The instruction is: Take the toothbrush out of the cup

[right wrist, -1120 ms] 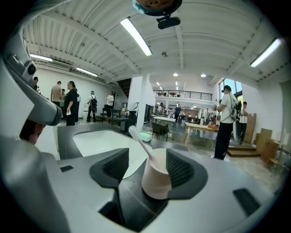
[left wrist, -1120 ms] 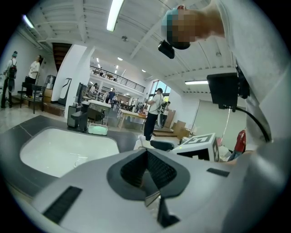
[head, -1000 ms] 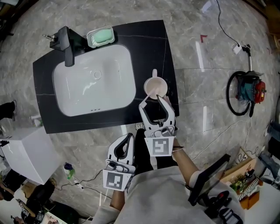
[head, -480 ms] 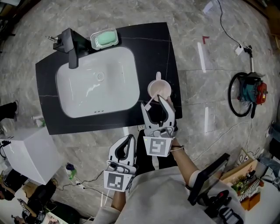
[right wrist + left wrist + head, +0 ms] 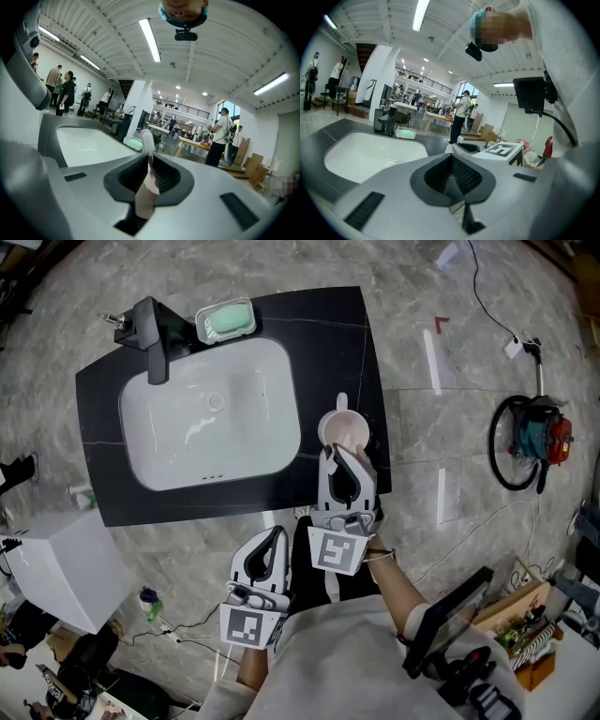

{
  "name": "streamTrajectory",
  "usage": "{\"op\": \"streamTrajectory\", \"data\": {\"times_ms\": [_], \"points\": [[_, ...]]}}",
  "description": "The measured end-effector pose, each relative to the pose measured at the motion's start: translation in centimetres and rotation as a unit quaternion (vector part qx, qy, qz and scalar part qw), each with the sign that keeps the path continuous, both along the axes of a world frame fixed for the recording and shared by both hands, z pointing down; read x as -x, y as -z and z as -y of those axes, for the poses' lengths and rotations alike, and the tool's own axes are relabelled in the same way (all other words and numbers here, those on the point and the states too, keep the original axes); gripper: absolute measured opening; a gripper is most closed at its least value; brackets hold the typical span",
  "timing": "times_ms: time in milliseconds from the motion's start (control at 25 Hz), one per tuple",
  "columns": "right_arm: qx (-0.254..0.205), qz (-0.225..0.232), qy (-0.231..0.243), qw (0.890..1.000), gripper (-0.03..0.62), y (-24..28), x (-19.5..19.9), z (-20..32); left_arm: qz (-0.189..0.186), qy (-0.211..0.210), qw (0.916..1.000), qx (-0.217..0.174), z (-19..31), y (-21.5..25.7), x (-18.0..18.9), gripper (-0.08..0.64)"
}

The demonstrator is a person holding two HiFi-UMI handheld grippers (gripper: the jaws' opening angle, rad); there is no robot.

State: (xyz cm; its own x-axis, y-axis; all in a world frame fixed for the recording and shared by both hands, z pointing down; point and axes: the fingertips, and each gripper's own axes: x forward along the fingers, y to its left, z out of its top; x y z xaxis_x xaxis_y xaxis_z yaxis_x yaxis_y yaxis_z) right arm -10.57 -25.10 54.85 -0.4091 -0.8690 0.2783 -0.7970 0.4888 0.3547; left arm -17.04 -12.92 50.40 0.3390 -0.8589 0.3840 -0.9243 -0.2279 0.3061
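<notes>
toothbrush (image 5: 150, 174): pink handle, white head, upright, right claw (image 5: 343, 457) just closed on it | cup (image 5: 328, 427): pale, on counter (image 5: 337, 334)

Below me lay a black counter (image 5: 333, 329) with a white sink (image 5: 211, 423) set into it. A black faucet (image 5: 150, 334) stood at its far left corner, with a green soap dish (image 5: 226, 320) just beside it. Well off to my right, a teal and red power tool (image 5: 542, 435) rested on the marble floor (image 5: 450, 352).
</notes>
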Motion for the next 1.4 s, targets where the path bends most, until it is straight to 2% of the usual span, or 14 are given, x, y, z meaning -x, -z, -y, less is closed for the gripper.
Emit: {"op": "streamTrajectory", "data": {"times_ms": [280, 400, 600, 760, 880, 1040, 1240, 1320, 1400], "points": [[0.004, 0.01, -0.005, 1.0, 0.025, 0.8, -0.8, 0.2, -0.001, -0.008, 0.9999, -0.007, 0.2, 0.4, -0.6, 0.005], [0.008, 0.017, -0.004, 1.0, 0.025, 1.5, -1.1, 0.0, 0.009, -0.02, 0.9995, -0.023, 0.4, 0.9, -0.8, 0.003], [0.007, 0.039, -0.007, 0.999, 0.025, 3.1, -1.6, -0.2, 0.001, -0.019, 0.9996, -0.022, 0.7, 1.7, -1.6, 0.005], [-0.001, 0.051, -0.009, 0.999, 0.025, 5.0, -2.2, -0.3, 0.02, -0.039, 0.9972, -0.06, 1.2, 3.1, -2.4, 0.005], [-0.005, 0.06, -0.005, 0.998, 0.025, 6.8, -2.5, -0.7, 0.013, -0.036, 0.9972, -0.064, 1.3, 4.3, -2.9, 0.005], [-0.013, 0.07, 0.001, 0.997, 0.025, 9.3, -3.1, -1.7, 0.041, -0.062, 0.9912, -0.109, 1.4, 6.1, -3.6, 0.003], [-0.022, 0.07, 0.014, 0.997, 0.025, 11.7, -4.3, -3.5, 0.046, -0.069, 0.9873, -0.135, 1.1, 8.0, -5.1, 0.003], [-0.028, 0.098, 0.012, 0.995, 0.025, 12.9, -4.8, -4.4, 0.047, -0.071, 0.9859, -0.144, 0.7, 8.8, -5.6, 0.003], [-0.038, 0.191, -0.012, 0.981, 0.025, 14.7, -5.3, -5.3, 0.05, -0.071, 0.9846, -0.152, 0.1, 9.5, -5.8, 0.003]]}}
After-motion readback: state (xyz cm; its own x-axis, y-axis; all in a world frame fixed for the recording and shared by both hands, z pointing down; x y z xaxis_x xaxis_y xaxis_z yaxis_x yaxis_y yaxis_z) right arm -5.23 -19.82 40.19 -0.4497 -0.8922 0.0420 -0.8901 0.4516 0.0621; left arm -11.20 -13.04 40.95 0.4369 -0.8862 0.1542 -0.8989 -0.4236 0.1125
